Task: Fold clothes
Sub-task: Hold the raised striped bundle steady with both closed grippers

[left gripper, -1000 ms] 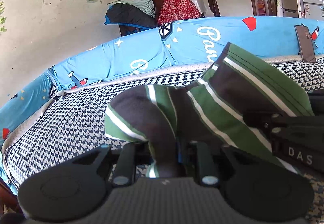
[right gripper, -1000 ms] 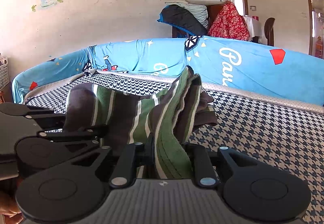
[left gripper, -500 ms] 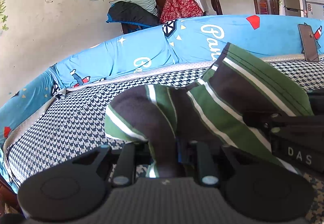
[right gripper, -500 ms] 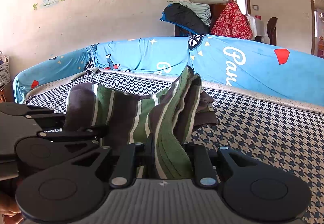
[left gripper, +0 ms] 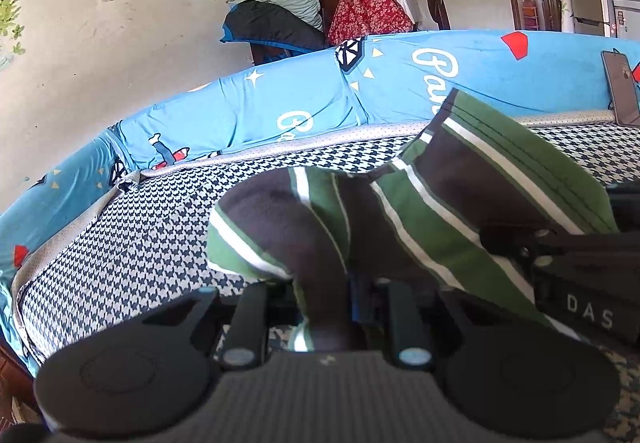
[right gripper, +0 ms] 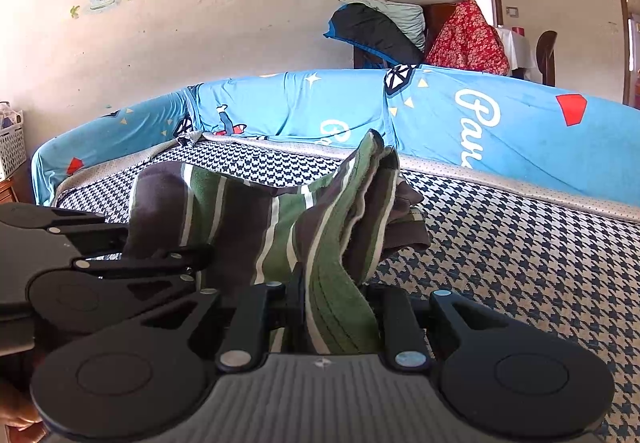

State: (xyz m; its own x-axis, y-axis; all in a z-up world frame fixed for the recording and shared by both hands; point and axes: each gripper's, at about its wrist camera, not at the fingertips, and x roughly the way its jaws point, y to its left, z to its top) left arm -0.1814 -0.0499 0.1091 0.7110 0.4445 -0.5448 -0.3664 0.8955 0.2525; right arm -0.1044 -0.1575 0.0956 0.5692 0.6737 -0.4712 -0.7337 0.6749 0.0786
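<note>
A green, dark brown and white striped garment (left gripper: 440,203) (right gripper: 288,215) is bunched up between both grippers, above the houndstooth seat of a sofa (left gripper: 152,243) (right gripper: 520,251). My left gripper (left gripper: 332,307) is shut on one bunched edge of it. My right gripper (right gripper: 336,311) is shut on a thick green fold of the same garment. The two grippers sit close side by side: the right one shows at the right edge of the left wrist view, the left one at the left edge of the right wrist view. The fingertips are buried in cloth.
The sofa has blue printed back and arm cushions (left gripper: 320,99) (right gripper: 480,123). A phone (left gripper: 620,87) leans on the back cushion at the right. Behind the sofa stand piled bedding and a red cloth (right gripper: 468,39). A white basket (right gripper: 12,143) sits at far left.
</note>
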